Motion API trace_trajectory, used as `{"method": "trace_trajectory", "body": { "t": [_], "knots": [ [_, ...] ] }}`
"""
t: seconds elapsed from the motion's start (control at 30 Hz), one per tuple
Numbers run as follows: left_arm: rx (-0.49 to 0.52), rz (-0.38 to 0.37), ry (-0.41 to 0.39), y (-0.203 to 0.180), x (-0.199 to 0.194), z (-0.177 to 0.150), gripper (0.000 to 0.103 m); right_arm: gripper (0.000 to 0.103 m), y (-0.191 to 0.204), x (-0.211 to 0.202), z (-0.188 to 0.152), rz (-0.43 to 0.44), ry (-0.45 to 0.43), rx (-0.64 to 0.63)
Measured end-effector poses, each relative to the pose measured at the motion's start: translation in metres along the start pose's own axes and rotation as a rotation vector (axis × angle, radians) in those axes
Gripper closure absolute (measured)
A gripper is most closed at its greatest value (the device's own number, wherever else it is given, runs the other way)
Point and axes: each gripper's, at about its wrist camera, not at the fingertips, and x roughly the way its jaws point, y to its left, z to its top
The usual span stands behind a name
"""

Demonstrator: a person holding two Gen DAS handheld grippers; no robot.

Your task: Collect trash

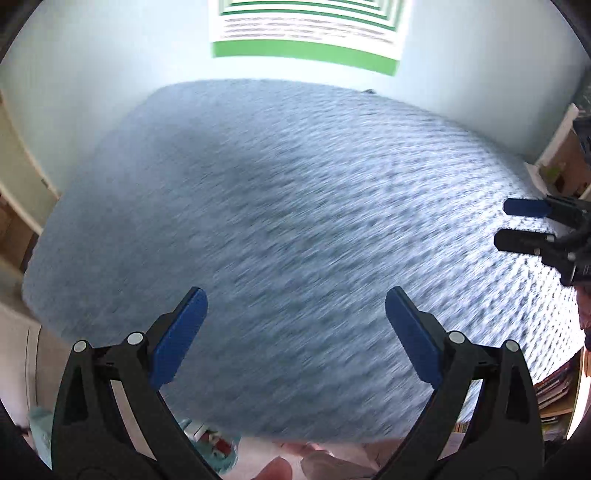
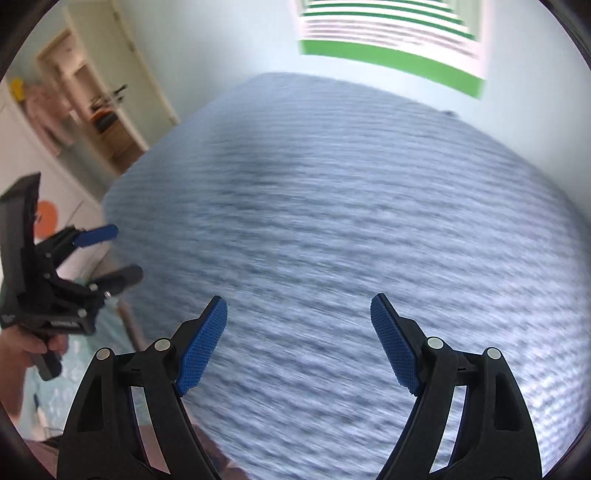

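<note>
Both views are blurred by motion and look down on a blue-grey carpet (image 1: 288, 229). No piece of trash shows on it. My left gripper (image 1: 295, 306) stands open over the carpet with nothing between its blue pads; it also appears at the left edge of the right wrist view, left gripper (image 2: 122, 254), held by a hand (image 2: 26, 350). My right gripper (image 2: 299, 314) is open and empty too. At the right edge of the left wrist view the right gripper (image 1: 508, 223) hangs with its fingers apart.
A pale wall (image 1: 110, 74) with a green-and-white poster (image 1: 306, 33) borders the carpet's far side. Shelves (image 2: 99, 110) stand at the left, a bookshelf (image 1: 557, 391) at the right. Light turquoise bedding (image 1: 210, 443) lies near the bottom edge.
</note>
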Motion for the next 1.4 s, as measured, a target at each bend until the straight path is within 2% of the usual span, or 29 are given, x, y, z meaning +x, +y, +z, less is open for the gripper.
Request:
{"method": "trace_trajectory", "body": {
  "t": [0.2, 0.4, 0.6, 0.7, 0.9, 1.1, 1.4],
  "knots": [
    [0.061, -0.051, -0.012, -0.067, 0.016, 0.027, 0.008, 0.023, -0.063, -0.032, -0.022, -0.129, -0.045, 0.094],
    [0.121, -0.112, 0.005, -0.118, 0.031, 0.045, 0.008, 0.023, -0.099, -0.051, -0.042, -0.217, -0.060, 0.163],
    [0.210, -0.148, 0.012, -0.151, 0.041, 0.058, 0.008, 0.023, -0.112, -0.063, -0.060, -0.262, -0.074, 0.268],
    [0.242, -0.176, 0.010, -0.159, 0.041, 0.062, 0.008, 0.023, -0.109, -0.069, -0.068, -0.266, -0.080, 0.313],
    [0.299, -0.177, 0.006, -0.163, 0.040, 0.068, 0.008, 0.023, -0.101, -0.071, -0.072, -0.298, -0.094, 0.345],
    [0.308, -0.177, 0.000, -0.155, 0.038, 0.072, 0.008, 0.023, -0.098, -0.068, -0.069, -0.305, -0.109, 0.388],
    [0.304, -0.165, -0.005, -0.146, 0.039, 0.075, 0.008, 0.023, -0.092, -0.067, -0.067, -0.311, -0.112, 0.381]
  ]
}}
